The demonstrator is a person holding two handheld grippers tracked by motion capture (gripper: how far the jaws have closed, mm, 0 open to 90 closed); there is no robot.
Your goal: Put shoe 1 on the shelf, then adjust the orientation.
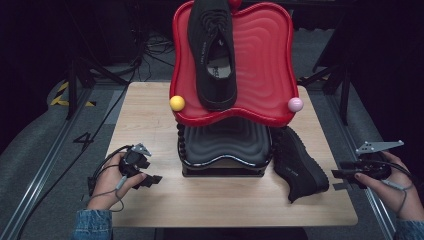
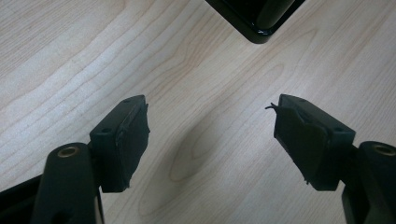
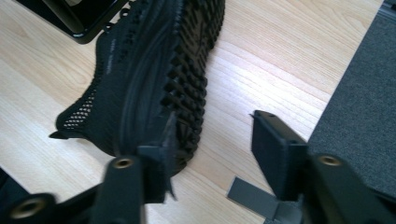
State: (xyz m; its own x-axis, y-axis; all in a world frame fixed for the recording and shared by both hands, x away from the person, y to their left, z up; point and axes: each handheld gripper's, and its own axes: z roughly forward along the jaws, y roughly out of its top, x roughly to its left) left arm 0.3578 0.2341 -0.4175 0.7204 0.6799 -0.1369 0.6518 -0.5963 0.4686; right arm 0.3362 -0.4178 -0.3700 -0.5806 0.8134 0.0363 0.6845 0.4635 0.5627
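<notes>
One black shoe (image 1: 212, 55) lies sole-down on the red wavy tray (image 1: 265, 60), toe toward me. A second black shoe (image 1: 299, 165) lies on its side on the wooden table, right of the black stand (image 1: 225, 145); its studded sole (image 3: 187, 79) faces the right gripper view. My right gripper (image 1: 342, 179) hovers at the table's right edge, jaws apart (image 3: 212, 140), with its left jaw beside the shoe's end and nothing between the pads. My left gripper (image 1: 150, 179) sits low over bare wood left of the stand, open and empty (image 2: 210, 135).
The red tray rests on the black stand, with a yellow ball (image 1: 177, 103) and a pink ball (image 1: 295, 104) at its front corners. A stand corner (image 2: 254, 14) shows ahead of the left gripper. Grey carpet (image 3: 364, 116) borders the table's right edge; tripod legs stand behind.
</notes>
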